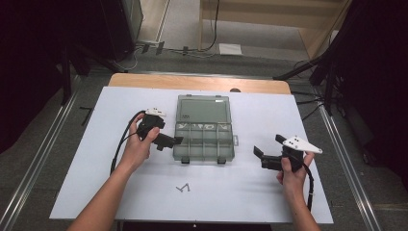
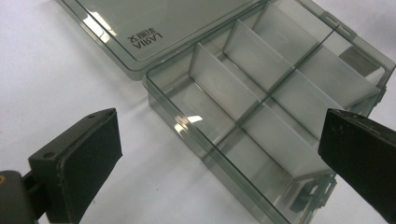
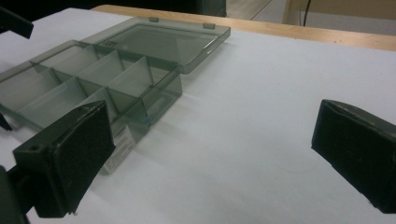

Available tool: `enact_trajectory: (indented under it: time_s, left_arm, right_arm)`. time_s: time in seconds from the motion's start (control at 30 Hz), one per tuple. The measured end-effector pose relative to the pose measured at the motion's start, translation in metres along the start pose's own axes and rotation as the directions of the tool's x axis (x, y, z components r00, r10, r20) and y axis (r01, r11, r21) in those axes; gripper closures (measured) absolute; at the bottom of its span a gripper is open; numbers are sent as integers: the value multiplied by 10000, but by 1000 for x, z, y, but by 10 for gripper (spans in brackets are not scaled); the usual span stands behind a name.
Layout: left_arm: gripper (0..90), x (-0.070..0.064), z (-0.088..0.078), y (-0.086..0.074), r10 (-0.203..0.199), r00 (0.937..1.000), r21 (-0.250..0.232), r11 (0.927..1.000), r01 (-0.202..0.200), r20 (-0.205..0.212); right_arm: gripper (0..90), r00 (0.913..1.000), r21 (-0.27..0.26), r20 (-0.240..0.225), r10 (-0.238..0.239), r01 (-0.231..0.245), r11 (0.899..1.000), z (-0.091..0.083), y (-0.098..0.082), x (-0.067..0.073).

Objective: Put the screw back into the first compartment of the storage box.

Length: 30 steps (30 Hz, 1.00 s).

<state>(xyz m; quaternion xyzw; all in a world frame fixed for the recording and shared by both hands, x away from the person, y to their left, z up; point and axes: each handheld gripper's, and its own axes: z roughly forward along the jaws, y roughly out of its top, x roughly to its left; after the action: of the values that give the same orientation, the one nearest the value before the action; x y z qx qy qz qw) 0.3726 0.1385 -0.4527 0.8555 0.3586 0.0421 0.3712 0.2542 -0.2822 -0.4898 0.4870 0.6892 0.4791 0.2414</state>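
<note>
Box (image 1: 204,130) lying open between both grippers, left gripper (image 1: 169,141) at its left edge, right gripper (image 1: 260,155) just beside, both released, compartments bare, lid (image 1: 202,109) flat

Open box (image 1: 204,137) on the table (image 1: 269,192) between the grippers, just right of the left gripper (image 1: 174,141), well left of the right gripper (image 1: 258,153), lid (image 1: 203,109) flat behind its compartments, screws (image 1: 183,188) on the table nearer the person

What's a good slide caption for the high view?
Open left gripper beside an opened clear compartment box, open right gripper apart, on a white table.
</note>
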Motion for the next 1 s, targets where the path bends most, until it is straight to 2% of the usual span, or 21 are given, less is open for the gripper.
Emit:
enact_trajectory:
  time_s: [0.1, 0.27, 0.37, 0.57, 0.63, 0.73, 0.77, 1.0]
  left_arm:
    - [0, -4, -1, -2, 72, 10000, 40, 10000, -72, 35]
    - [0, -11, -2, -5, 219, 9998, 226, 9995, -219, 36]
    - [0, -15, -3, -7, 344, 9993, 382, 9987, -348, 122]
    - [0, -24, -6, -10, 555, 9981, 739, 9956, -573, 268]
    - [0, -27, -8, -12, 666, 9975, 853, 9940, -684, 229]
    - [0, -31, -10, -17, 646, 9967, 930, 9933, -690, 491]
    - [0, -33, -11, -18, 732, 9963, 985, 9921, -774, 449]
    - [0, -45, -13, -29, 872, 9934, 1262, 9873, -961, 744]
  right_arm:
    - [0, 9995, -41, -76, -306, 305, 9995, -14, -7, 3]
    - [0, 9992, -28, -247, -304, 303, 9995, -25, -15, 4]
    - [0, 9989, -36, -170, -448, 447, 9990, -33, -19, 4]
    - [0, 9989, -154, -159, -434, 432, 9989, -49, -26, 7]
    - [0, 9985, -133, -166, -520, 518, 9986, -52, -28, 8]
    - [0, 9982, -61, -127, -581, 580, 9983, -55, -31, 9]
    - [0, 9979, -39, -175, -616, 616, 9981, -57, -33, 9]
    - [0, 9986, 67, -109, -510, 511, 9987, -69, -42, 9]
